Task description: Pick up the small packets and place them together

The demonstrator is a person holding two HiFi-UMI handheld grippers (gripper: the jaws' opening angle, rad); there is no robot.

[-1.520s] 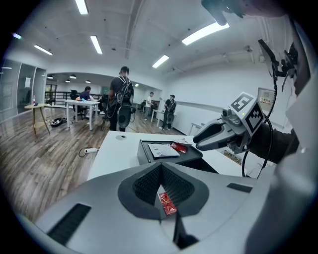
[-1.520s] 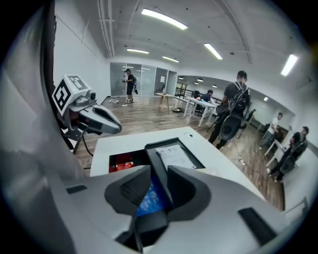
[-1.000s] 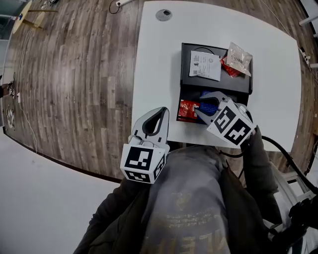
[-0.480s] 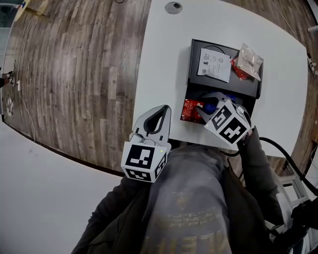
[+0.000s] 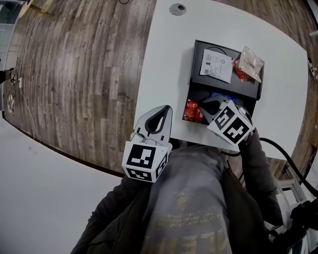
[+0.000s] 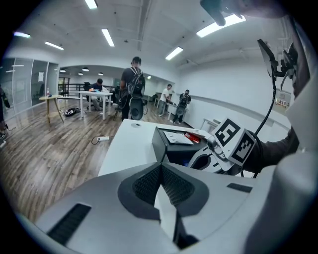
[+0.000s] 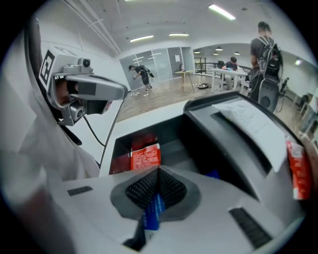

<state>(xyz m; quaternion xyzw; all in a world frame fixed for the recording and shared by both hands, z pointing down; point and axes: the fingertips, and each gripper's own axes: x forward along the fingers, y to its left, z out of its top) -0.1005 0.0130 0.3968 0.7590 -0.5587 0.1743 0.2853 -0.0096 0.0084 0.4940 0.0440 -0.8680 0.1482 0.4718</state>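
Nearest, the person's grey jacket [image 5: 194, 208] fills the bottom of the head view. The left tongs [image 5: 166, 108] hover at the near edge of the white desk [image 5: 164, 59], jaws pressed together with nothing between them. The right tongs [image 7: 159, 171] point steeply down into the open lower compartment of the black box [image 5: 196, 64]. Their jaws have just been closing and now pinch a blue packet [image 7: 153, 212], which stands upright between the pads. A red packet [image 7: 145, 156] sits just beyond them in the same compartment, by its left wall in the head view. Another bit of blue [image 7: 212, 174] shows deeper in the compartment; what it is cannot be told. The box's raised far part carries a white paper slip [image 5: 216, 65]. Beside the slip on the right is a clear packet with red contents [image 5: 250, 63], overhanging the box corner. A round grommet [image 5: 177, 9] is set in the desk's far edge. The wooden floor [image 5: 74, 74] lies to the left. Far back in the left gripper view, a person with a backpack [image 6: 133, 89] stands among other tables.
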